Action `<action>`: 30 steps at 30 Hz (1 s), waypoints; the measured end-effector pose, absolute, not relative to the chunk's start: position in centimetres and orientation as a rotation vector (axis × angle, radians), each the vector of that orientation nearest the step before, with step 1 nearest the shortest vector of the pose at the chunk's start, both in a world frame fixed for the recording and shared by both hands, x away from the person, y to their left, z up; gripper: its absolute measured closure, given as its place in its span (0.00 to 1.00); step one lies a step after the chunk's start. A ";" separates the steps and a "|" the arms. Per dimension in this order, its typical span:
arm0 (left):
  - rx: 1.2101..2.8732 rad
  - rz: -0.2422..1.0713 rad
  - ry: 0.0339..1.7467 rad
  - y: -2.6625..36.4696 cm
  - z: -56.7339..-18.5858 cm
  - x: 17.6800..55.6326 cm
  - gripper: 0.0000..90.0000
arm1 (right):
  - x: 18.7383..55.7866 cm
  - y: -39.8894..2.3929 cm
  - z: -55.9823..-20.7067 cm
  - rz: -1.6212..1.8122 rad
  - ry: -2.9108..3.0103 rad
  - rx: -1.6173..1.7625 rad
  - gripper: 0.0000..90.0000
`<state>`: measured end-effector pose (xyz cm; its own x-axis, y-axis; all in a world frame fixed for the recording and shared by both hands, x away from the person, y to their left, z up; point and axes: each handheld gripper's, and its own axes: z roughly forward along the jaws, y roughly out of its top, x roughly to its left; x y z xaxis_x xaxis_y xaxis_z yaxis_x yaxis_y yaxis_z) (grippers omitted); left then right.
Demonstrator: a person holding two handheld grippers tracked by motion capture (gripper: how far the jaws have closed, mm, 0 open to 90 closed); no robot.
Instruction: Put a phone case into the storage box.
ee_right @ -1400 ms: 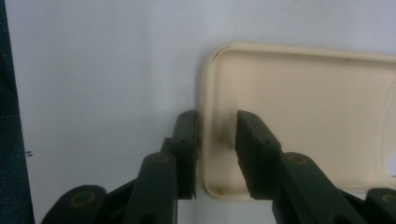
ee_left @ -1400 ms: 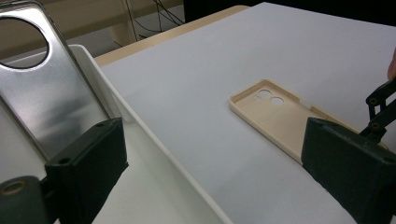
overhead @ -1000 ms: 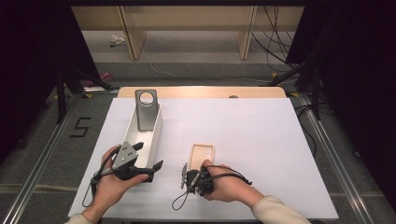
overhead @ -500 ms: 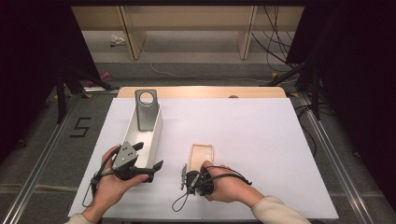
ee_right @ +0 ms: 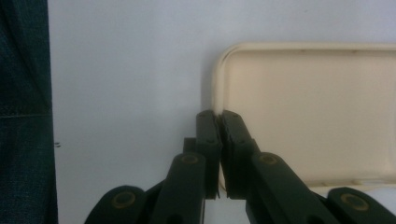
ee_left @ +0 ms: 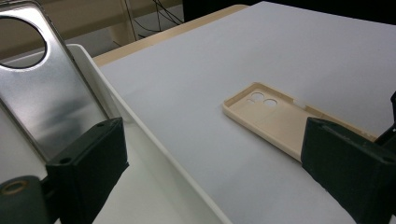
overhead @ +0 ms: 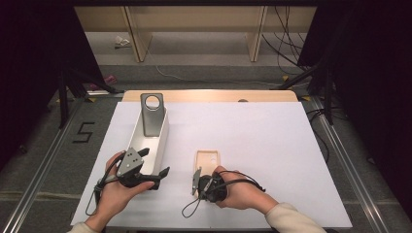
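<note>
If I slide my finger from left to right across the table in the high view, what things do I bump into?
Left gripper → white tray with the metal plate standing in it → right gripper, shut on the edge of the beige phone case → bare white table.

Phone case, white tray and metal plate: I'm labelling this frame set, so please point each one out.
Phone case (ee_left: 275, 122), left gripper view, on its inner floor.
White tray (overhead: 161, 141), high view, on its right wall.
Metal plate (ee_left: 51, 100), left gripper view, on its shiny face below the round hole.
</note>
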<state>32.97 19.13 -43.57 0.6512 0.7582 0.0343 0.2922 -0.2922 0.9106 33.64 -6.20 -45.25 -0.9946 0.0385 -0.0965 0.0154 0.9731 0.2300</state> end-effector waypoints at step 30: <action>1.802 0.548 0.810 17.2 -41.8 34.1 0.15 | 34.4 -12.3 -41.4 0.810 2.870 0.193 0.97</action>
